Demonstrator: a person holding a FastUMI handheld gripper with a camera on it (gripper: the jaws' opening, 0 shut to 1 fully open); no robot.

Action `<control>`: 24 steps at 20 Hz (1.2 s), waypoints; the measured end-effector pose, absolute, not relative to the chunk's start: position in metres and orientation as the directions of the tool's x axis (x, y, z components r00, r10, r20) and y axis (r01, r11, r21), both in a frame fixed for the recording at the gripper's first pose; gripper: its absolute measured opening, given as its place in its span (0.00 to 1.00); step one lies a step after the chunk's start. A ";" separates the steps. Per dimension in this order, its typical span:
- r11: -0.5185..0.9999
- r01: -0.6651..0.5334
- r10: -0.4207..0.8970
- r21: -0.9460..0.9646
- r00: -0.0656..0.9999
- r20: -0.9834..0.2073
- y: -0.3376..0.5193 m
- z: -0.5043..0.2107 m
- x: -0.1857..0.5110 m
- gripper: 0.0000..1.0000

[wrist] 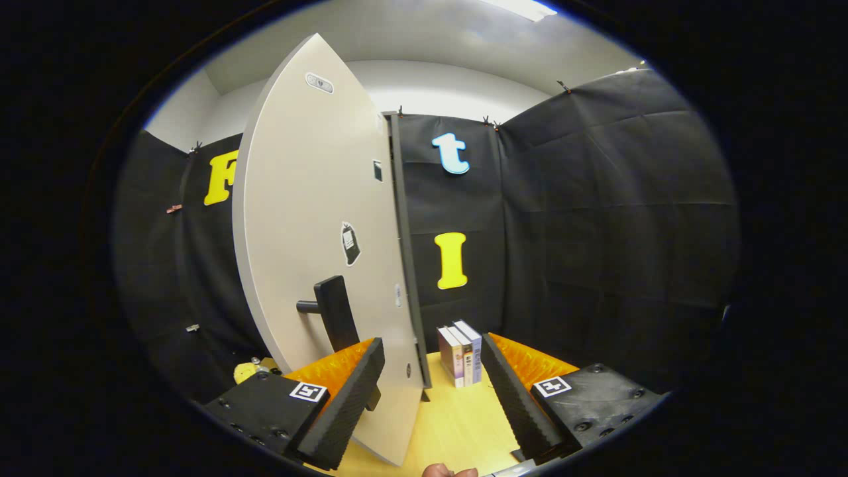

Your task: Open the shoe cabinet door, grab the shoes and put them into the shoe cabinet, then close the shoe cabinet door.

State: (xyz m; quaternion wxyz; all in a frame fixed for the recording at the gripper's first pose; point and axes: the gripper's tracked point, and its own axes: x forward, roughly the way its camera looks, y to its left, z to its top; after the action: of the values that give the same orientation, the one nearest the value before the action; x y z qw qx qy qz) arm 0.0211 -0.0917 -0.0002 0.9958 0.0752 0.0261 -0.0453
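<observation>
The gripper (430, 391) has its fingers spread wide, gripping nothing. The shoe cabinet door (311, 225), swung open, stands at eleven o'clock from them, its lower edge between them, its handle (331, 311) above the left finger. Books (459, 354) stand upright on the wooden table (457, 424) just beyond, at one o'clock.

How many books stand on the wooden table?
3 books stand upright together on the table, beyond the open jaws, just right of the cabinet door; the door may hide more.

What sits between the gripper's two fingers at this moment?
The gripper is open; in the gripper view the swung-out cabinet door's lower edge stands between its fingers, with upright books on the wooden surface just beyond.
</observation>
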 end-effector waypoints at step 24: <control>0.985 -0.121 0.122 0.121 0.993 -0.001 0.044 0.000 0.056 0.97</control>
State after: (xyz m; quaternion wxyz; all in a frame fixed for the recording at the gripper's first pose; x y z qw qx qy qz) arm 0.0564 0.0436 0.0004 0.9963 0.0603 0.0041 0.0610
